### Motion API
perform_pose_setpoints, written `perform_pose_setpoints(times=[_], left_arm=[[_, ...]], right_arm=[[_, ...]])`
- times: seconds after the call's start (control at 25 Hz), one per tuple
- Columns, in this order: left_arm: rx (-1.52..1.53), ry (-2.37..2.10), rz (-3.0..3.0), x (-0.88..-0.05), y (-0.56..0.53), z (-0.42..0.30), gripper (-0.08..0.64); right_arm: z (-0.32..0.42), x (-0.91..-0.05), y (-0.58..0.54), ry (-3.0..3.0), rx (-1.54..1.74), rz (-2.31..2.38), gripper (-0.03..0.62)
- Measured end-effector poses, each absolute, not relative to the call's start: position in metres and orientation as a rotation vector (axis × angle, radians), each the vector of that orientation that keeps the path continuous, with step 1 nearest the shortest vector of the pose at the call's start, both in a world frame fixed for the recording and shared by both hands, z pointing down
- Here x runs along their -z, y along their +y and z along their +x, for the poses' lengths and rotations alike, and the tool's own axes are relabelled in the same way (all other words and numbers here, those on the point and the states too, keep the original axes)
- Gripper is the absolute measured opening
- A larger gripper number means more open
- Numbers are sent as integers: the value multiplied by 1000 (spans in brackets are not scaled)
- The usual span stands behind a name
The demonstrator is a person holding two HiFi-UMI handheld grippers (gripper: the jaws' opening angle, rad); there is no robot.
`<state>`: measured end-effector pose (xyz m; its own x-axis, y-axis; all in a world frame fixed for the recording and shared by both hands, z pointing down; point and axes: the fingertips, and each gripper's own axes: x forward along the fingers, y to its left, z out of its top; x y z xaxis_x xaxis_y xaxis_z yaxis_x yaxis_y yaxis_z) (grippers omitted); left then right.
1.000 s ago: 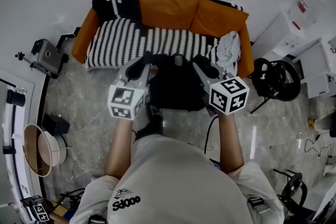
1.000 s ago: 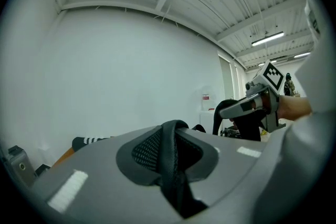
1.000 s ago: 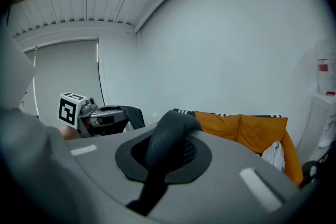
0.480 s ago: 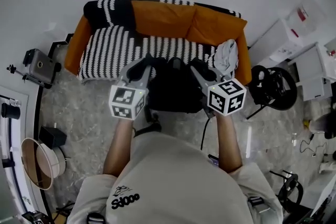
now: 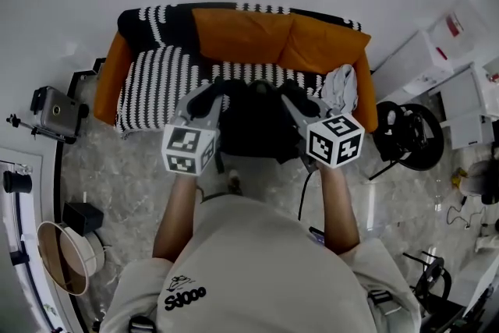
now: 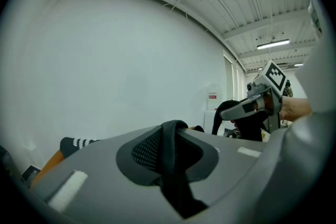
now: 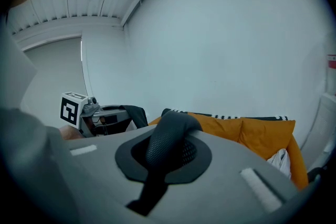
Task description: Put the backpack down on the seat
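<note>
Both grippers are up and level, and the backpack (image 5: 253,125) hangs between them, right in front of the orange sofa (image 5: 249,31). The left gripper (image 5: 217,90) is clamped on a black mesh-backed strap (image 6: 169,149); its own view shows the webbing pinched between the jaws and looping over the top. The right gripper (image 5: 290,92) does the same on the other strap (image 7: 167,147), jaws squeezed tight on it.

A strap in each gripper makes sense: the load is shared, and the bag hangs square to the sofa rather than swinging round.

From the head view the bag sits over the front edge of the seat (image 5: 156,90), which is covered by a black-and-white striped throw (image 5: 234,68). A crumpled white cloth (image 5: 341,86) lies at the right end. Whether the bag's base touches the cushion I cannot tell, but with both straps gripped up high it looks carried, not set down. The middle stretch looks like the landing spot. Next call, I'd say: ease forward, lower, then let go.
</note>
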<state>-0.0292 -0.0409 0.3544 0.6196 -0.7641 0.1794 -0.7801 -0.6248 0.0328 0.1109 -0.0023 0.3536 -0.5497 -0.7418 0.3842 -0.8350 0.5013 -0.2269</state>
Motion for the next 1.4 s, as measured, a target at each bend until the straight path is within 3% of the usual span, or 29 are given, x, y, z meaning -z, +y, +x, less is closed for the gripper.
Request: perform_pose_setpoints(times=[0.72, 1.4], left_arm=[[-211, -1290, 2694, -367, -148, -55, 49], [-355, -1345, 2517, -427, -247, -29, 51]], right_arm=[[87, -367, -109, -2484, -605, 1326, 3], [113, -428, -225, -2454, -760, 1111, 5]])
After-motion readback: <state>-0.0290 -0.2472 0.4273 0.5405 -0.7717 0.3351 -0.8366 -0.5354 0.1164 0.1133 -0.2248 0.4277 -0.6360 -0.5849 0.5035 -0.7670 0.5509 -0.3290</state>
